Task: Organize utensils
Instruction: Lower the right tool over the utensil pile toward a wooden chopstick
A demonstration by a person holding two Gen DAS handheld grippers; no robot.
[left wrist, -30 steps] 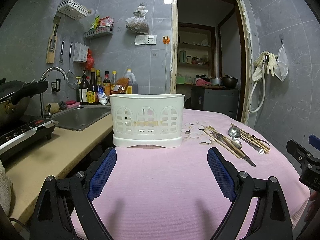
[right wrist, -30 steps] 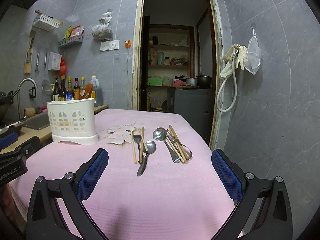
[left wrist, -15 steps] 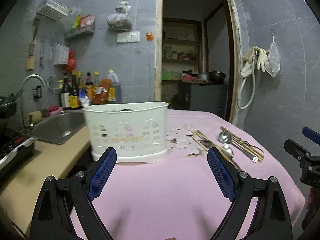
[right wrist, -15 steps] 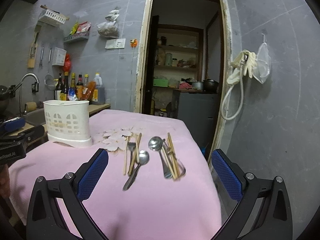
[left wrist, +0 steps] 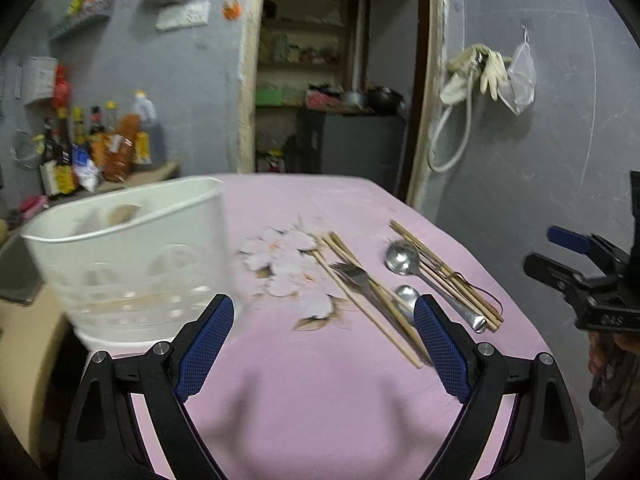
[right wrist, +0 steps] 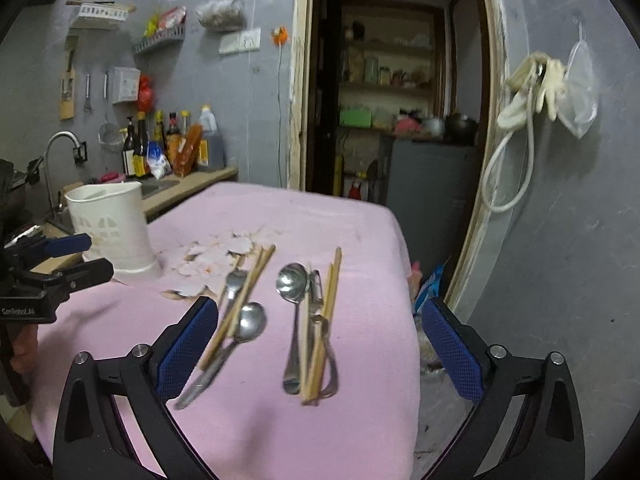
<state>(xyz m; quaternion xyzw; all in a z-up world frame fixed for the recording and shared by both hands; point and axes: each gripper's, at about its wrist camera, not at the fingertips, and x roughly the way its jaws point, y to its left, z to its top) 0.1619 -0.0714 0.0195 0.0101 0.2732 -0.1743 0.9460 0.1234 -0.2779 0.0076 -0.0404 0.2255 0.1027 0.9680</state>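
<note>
A white slotted utensil holder point(left wrist: 128, 256) stands at the left of the pink-clothed table point(left wrist: 320, 400). To its right lie a fork point(left wrist: 356, 276), two spoons point(left wrist: 400, 258) and several wooden chopsticks point(left wrist: 368, 308). My left gripper point(left wrist: 322, 320) hovers open above the cloth between holder and utensils, holding nothing. In the right wrist view, my right gripper point(right wrist: 320, 316) hangs over the spoon point(right wrist: 294, 280), fork point(right wrist: 234, 284) and chopsticks point(right wrist: 324, 320). Its jaws are closing but still wide, and the pads touch nothing. The holder point(right wrist: 112, 224) stands far left.
Behind the holder are a counter with a sink and faucet point(right wrist: 60, 140) and sauce bottles point(right wrist: 168, 144). An open doorway point(right wrist: 400, 100) lies past the table. The table's right edge point(right wrist: 412, 320) drops to a cluttered floor. A hose and gloves point(right wrist: 536, 80) hang on the wall.
Both grippers have swung right and come closer to the utensils. The holder has slid to the left of the left view. The right jaws have narrowed a little.
</note>
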